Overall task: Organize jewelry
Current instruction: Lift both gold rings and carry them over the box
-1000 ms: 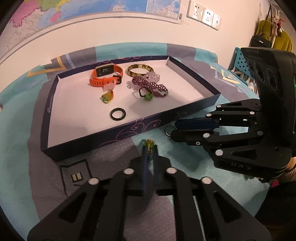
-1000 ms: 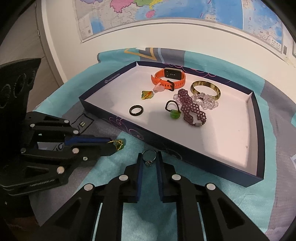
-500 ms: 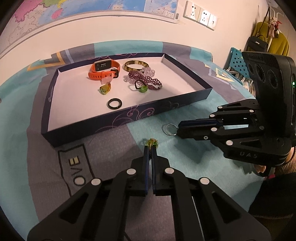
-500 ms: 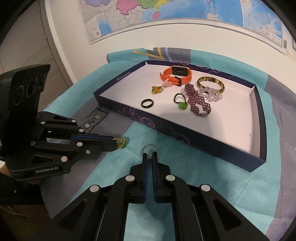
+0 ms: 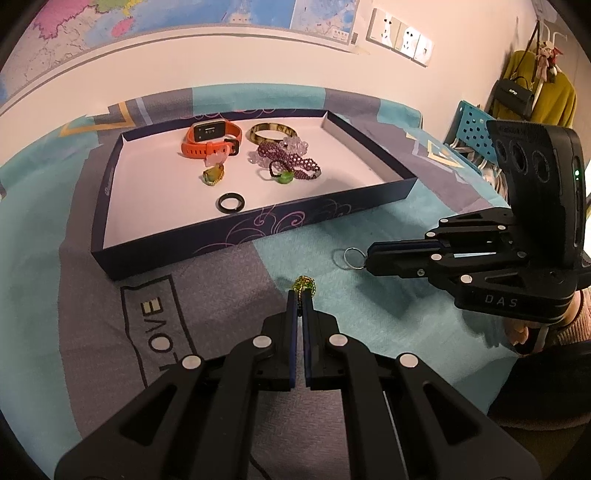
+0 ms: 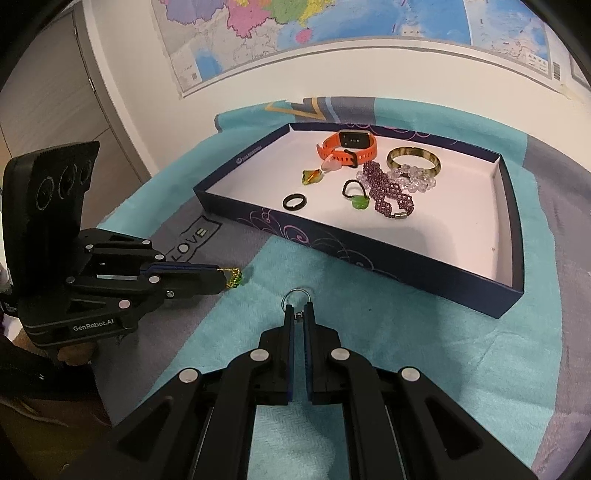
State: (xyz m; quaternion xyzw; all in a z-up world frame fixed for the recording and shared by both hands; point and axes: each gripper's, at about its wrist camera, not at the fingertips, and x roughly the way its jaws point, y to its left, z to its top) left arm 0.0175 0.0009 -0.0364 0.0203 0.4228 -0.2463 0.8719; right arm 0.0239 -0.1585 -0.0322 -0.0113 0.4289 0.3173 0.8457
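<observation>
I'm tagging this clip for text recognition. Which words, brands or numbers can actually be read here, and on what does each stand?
"LOVE": on the blanket, in a dark outlined patch.
"GenRobot.AI": on the left gripper body.
"DAS": on the right gripper body.
Small white logo print on the tray inner wall: too small to read.
Wall map labels and orange watch screen: too small or blurred.

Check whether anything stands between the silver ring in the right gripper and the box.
Only the box's near wall. The right gripper holds the silver ring over bare cloth in front of the box; the white floor behind that wall is free.
</observation>
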